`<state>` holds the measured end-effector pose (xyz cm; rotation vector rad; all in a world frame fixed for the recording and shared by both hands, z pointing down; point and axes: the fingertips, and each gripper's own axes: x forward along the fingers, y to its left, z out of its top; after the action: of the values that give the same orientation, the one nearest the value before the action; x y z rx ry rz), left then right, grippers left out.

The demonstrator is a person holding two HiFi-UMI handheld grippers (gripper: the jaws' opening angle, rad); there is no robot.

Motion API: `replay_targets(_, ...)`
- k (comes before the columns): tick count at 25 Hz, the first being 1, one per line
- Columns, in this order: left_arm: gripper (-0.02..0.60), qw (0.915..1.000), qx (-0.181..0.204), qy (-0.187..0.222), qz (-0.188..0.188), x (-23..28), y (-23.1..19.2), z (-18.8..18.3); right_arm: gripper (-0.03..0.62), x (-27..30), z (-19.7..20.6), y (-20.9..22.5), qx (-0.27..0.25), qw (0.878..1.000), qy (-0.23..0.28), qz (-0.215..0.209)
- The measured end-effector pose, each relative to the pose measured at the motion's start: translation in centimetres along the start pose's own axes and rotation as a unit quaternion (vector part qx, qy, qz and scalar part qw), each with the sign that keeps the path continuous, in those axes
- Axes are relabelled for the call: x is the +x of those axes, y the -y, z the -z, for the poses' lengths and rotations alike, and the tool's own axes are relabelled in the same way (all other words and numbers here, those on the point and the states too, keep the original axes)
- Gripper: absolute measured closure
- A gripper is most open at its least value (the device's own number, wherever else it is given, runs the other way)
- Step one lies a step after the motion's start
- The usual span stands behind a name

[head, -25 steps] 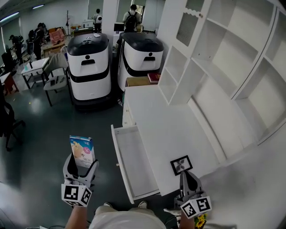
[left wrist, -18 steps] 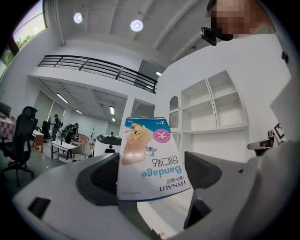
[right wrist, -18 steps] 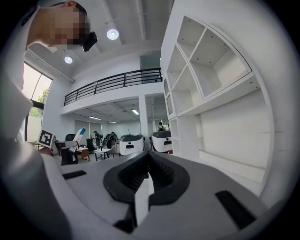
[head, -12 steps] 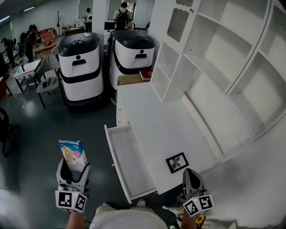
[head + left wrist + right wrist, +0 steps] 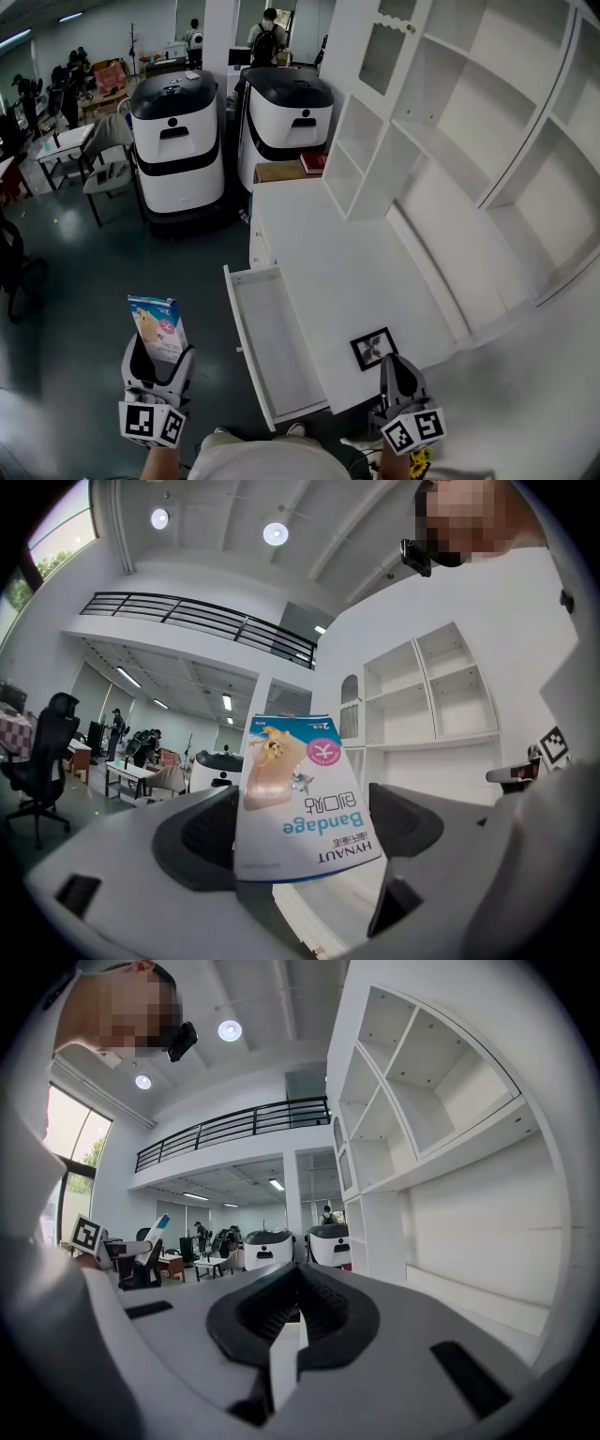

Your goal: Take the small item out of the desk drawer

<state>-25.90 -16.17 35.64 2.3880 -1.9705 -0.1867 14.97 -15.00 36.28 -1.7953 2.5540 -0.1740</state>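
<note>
1. My left gripper [image 5: 157, 356] is clenched on the bandage box [image 5: 157, 324]. Its two pads press the box's flat faces near the lower end, and the rest stands up clear of the jaws. In the left gripper view the box [image 5: 302, 794] fills the gap between the pads, with its print upside down. I judge the hold firm, because wide faces give the pads plenty to bite on.
2. The small item is therefore out of the drawer. It sits in my left gripper, over the floor and well to the left of the desk.
3. The drawer [image 5: 277, 339] is to the right of that gripper, pulled fully out, and its white bottom shows nothing else in it. I hold the box off to the side so it is clear of the drawer's front edge.
4. My right gripper [image 5: 395, 364] has its jaws shut together on nothing, as the right gripper view [image 5: 298, 1305] shows. It is at the near edge of the desk [image 5: 342, 267], idle, since one gripper is enough for a light carton.
5. A black-framed marker card [image 5: 373, 349] lies flat on the desk just ahead of the right gripper.
6. Farther ahead and to the right is the white shelf unit [image 5: 450, 131]. Beyond the far end of the desk stand two white machines [image 5: 178, 141].
7. By my reading the removal is done, and only setting the box down and closing the drawer might remain.
</note>
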Motion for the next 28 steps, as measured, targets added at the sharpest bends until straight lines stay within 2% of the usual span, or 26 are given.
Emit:
replay_targets(12,0.14,1.0,0.0,0.004,-0.003,0.2,0.9,0.3,0.585,0.6,0.1,0.2,-0.004,1.0,0.002,-0.012)
replay_targets(28,0.141,0.9999,-0.006,-0.011,-0.01,0.6,3.3,1.9,0.585,0.5,0.7,1.6,-0.006,1.0,-0.007,-0.029)
